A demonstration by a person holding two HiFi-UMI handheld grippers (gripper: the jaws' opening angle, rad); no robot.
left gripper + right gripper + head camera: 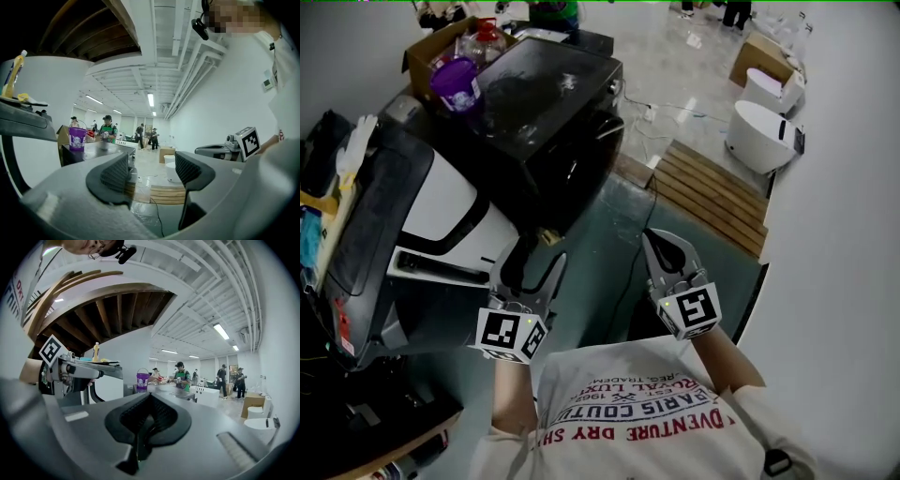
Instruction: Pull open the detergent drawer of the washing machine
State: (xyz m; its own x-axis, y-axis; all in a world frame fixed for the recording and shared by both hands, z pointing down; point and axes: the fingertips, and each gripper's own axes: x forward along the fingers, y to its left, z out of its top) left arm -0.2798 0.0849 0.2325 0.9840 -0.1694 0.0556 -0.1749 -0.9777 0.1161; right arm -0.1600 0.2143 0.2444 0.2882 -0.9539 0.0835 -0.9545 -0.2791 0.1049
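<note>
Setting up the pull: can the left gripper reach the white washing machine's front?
Probably yes: the left gripper, jaws apart and empty, hangs beside the white washing machine, nothing between.

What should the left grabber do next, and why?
Probably move the left gripper closer to the white washing machine on its left. Its fingers stand apart with nothing between them, and it hangs clear of the machine.

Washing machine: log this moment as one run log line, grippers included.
left gripper: open, empty | right gripper: shut, empty | washing machine: not gripped
</note>
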